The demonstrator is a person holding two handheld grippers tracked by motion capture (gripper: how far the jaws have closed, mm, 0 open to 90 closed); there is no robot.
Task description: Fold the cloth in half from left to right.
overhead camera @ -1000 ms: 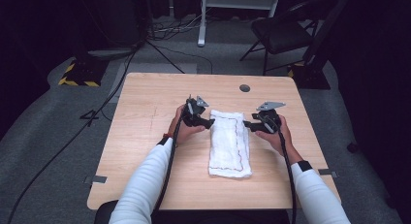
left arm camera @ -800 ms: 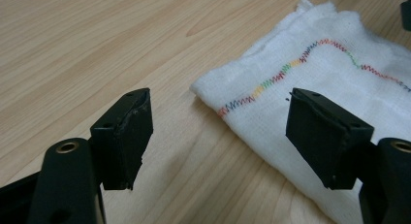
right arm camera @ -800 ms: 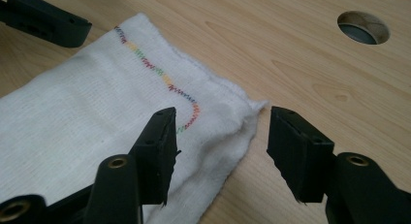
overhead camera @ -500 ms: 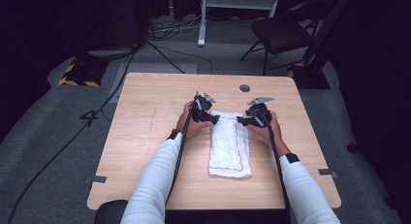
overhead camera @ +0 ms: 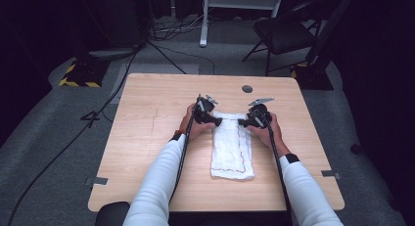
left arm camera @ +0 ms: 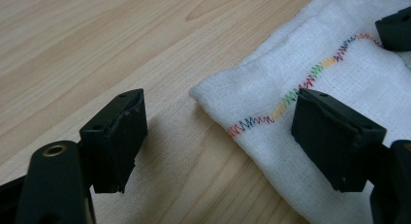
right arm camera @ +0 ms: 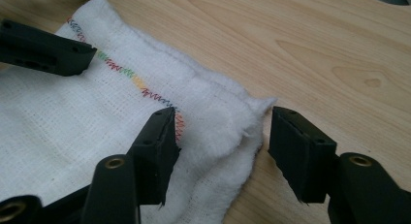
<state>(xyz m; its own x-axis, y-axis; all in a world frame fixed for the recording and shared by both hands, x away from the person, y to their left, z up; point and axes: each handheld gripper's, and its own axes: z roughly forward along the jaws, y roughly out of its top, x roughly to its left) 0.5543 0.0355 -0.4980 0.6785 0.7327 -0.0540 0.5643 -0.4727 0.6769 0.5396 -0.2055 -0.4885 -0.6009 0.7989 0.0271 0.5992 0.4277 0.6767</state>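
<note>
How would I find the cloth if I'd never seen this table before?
Look at the wooden table, near its middle. Between the person's two black grippers lies a folded white cloth, long and narrow. A thin zigzag seam of rainbow-coloured thread runs along its edge, and it is the only soft white thing there.

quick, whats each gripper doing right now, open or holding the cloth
Left gripper: open, jaws astride the far left corner of the white cloth, not pinching it.
Right gripper: open, jaws astride the far right corner, not pinching it.
</note>
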